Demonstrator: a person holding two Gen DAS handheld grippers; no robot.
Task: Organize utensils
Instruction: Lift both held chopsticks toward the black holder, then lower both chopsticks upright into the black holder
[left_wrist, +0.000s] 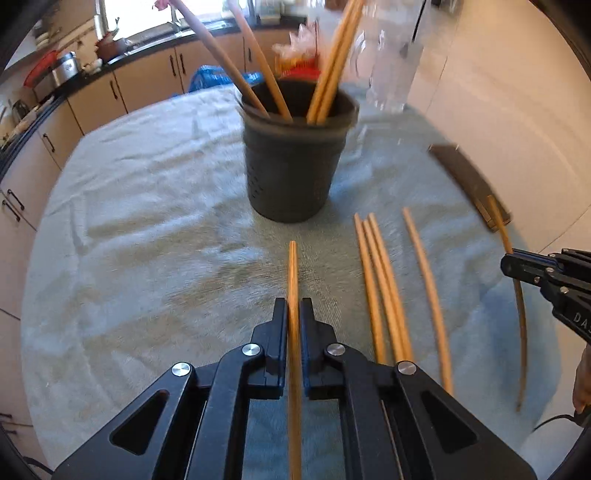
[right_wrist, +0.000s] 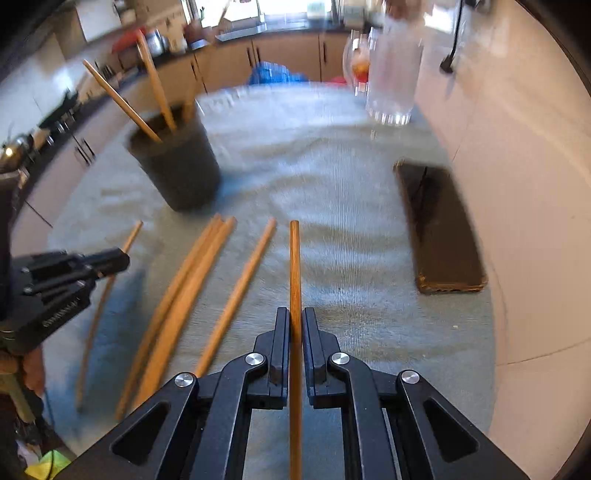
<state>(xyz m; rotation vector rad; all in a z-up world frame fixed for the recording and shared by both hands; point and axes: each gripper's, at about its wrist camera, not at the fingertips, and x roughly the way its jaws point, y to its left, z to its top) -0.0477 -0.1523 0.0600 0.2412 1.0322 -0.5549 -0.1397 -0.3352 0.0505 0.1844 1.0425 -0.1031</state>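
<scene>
left tool clenched on chopstick | right tool clenched on another chopstick

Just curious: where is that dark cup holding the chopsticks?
The dark cup stands upright on the grey cloth, straight ahead in the left wrist view, just beyond the loose chopsticks.

A home kitchen is shown — tan cabinets with dark handles are ranged under a black counter, pots are set beside a bright window, and pale floor tiles are seen.
</scene>
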